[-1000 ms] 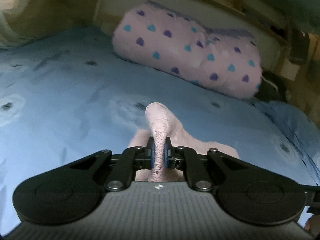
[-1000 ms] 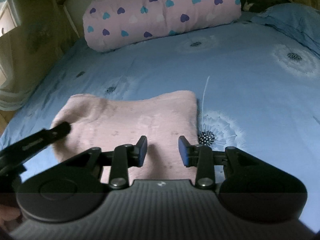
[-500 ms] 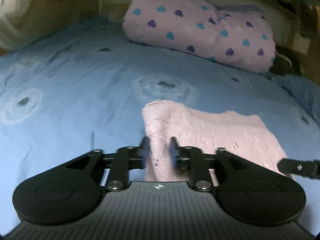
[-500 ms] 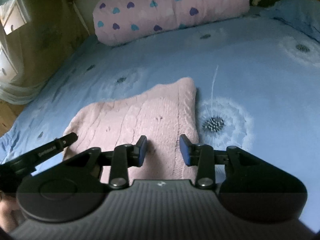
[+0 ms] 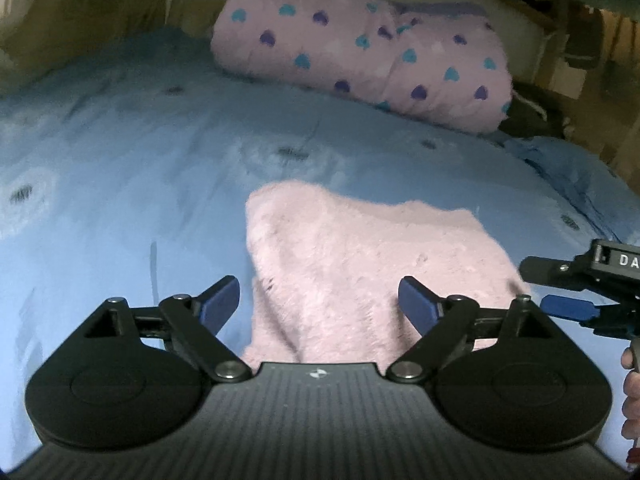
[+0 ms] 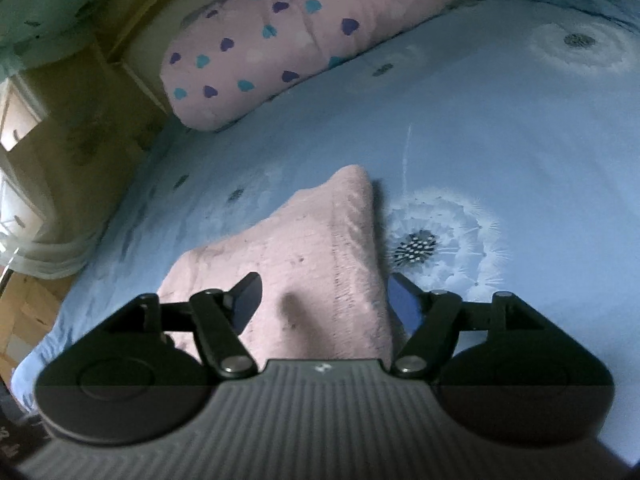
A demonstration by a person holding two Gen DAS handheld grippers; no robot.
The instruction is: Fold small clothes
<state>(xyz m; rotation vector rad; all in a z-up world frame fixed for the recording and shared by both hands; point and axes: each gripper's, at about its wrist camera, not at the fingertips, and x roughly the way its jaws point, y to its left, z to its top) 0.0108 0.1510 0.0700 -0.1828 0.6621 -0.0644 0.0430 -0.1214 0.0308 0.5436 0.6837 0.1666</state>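
A small fuzzy pink garment lies folded flat on the blue bed sheet. My left gripper is wide open and empty, just above the garment's near left part. The garment also shows in the right wrist view. My right gripper is open and empty over the garment's near right edge. The right gripper also shows at the right edge of the left wrist view.
A pink rolled quilt with blue and purple hearts lies at the head of the bed, also in the right wrist view. A wooden bed frame runs behind it. A curtain and wooden floor lie off the left side.
My left gripper let go of the pink garment's edge and opened wide. The cloth dropped flat onto the bed. My right gripper opened wider and tilted.
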